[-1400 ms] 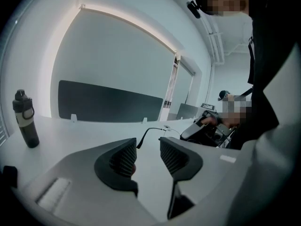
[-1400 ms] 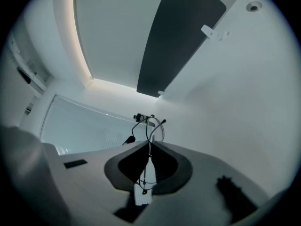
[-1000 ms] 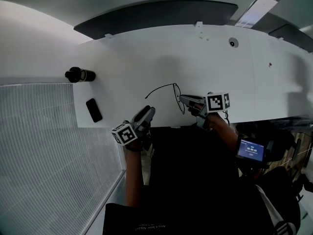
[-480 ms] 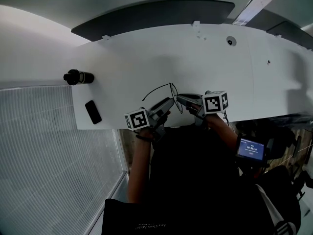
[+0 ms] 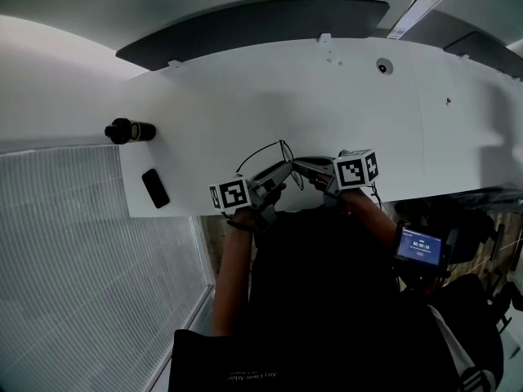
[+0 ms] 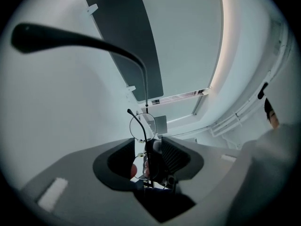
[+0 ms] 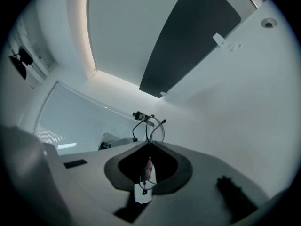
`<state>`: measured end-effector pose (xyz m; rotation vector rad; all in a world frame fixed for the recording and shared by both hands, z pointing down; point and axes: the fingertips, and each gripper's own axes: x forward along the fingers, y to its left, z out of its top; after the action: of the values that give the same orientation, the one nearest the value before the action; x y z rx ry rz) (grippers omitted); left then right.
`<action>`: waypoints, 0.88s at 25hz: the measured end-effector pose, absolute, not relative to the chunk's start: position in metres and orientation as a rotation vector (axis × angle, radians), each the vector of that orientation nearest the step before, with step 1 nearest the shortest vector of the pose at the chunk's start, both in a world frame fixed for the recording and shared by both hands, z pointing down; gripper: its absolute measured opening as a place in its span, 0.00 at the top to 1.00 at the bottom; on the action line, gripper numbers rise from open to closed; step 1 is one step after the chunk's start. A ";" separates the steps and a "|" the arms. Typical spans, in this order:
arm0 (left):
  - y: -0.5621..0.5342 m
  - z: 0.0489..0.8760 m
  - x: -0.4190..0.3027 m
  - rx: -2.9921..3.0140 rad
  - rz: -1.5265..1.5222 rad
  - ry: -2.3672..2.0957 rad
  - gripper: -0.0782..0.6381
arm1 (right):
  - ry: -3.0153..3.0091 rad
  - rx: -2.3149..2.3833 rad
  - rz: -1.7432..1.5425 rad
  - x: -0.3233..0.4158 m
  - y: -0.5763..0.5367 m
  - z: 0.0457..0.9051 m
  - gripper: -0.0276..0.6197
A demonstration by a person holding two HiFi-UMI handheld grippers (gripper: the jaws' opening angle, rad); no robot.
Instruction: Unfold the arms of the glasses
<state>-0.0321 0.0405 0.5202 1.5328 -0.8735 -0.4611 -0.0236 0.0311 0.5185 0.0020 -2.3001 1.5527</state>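
A black cylindrical object (image 5: 131, 128) and a flat black phone (image 5: 154, 187) lie at the left of the white table (image 5: 392, 129), well apart from the thin black wire-rimmed glasses (image 5: 282, 155). The glasses are mid-frame, by the table's near edge. The right gripper (image 5: 302, 167) pinches their rim. The left gripper (image 5: 280, 174), its jaws wide and just closing slightly, straddles them without pressing. A dark grey oblong panel (image 5: 253, 23) spans the top of the frame, and a pale ribbed surface (image 5: 82, 260) fills the lower left.

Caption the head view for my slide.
Right gripper holds the glasses; left gripper, jaws open but just closing slightly, flanks the frame.
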 end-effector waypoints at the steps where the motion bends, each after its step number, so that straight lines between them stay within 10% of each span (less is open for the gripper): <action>1: 0.040 0.520 -0.031 1.536 -0.462 -0.868 0.65 | -2.300 0.000 1.546 -0.024 0.032 0.519 0.92; 6: 0.041 0.523 -0.034 1.516 -0.447 -0.899 0.86 | -2.300 -0.001 1.544 -0.025 0.033 0.519 0.92; 22: 0.041 0.520 -0.037 1.519 -0.448 -0.911 0.87 | -2.300 0.041 1.592 -0.018 0.025 0.521 0.92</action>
<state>-0.0370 0.0414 0.5195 1.5187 -0.9110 -0.4480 -0.0181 0.0250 0.5215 0.0408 -2.2999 1.5920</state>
